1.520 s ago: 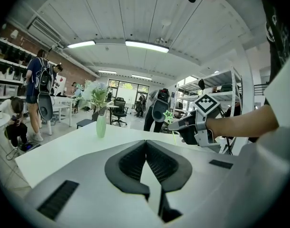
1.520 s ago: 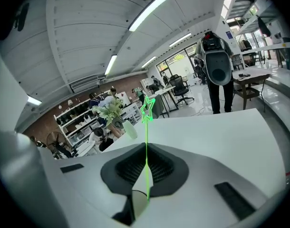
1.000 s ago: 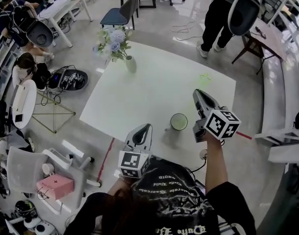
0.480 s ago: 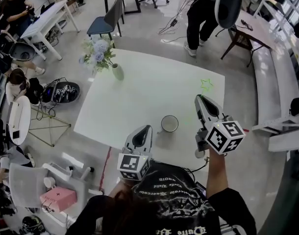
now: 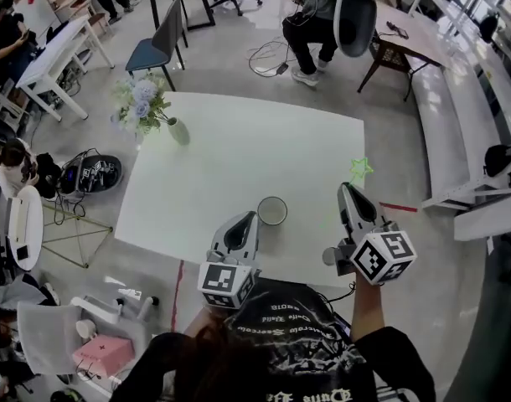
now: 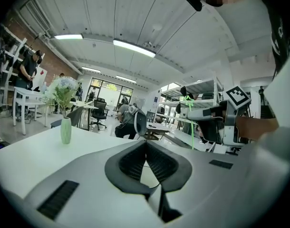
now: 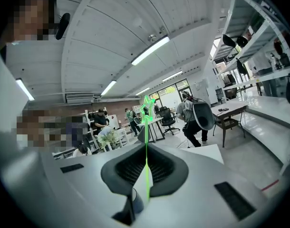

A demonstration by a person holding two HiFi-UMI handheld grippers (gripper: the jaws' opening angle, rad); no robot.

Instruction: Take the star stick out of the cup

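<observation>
Already, you have the star stick out of the cup. Your right gripper is clamped tight on its thin green stem, and the star pokes up past the jaw tips at centre right of the head view, apart from the cup. The cup looks empty, near the lower edge of the table. Your left gripper, just left of it, is closed on nothing. I judge the removal done, with at most 1 step left: setting the stick down.

My black short-sleeved shirt, lower centre, bears pale lettering. My left gripper and right gripper are grey, each with a black-and-white marker cube.
</observation>
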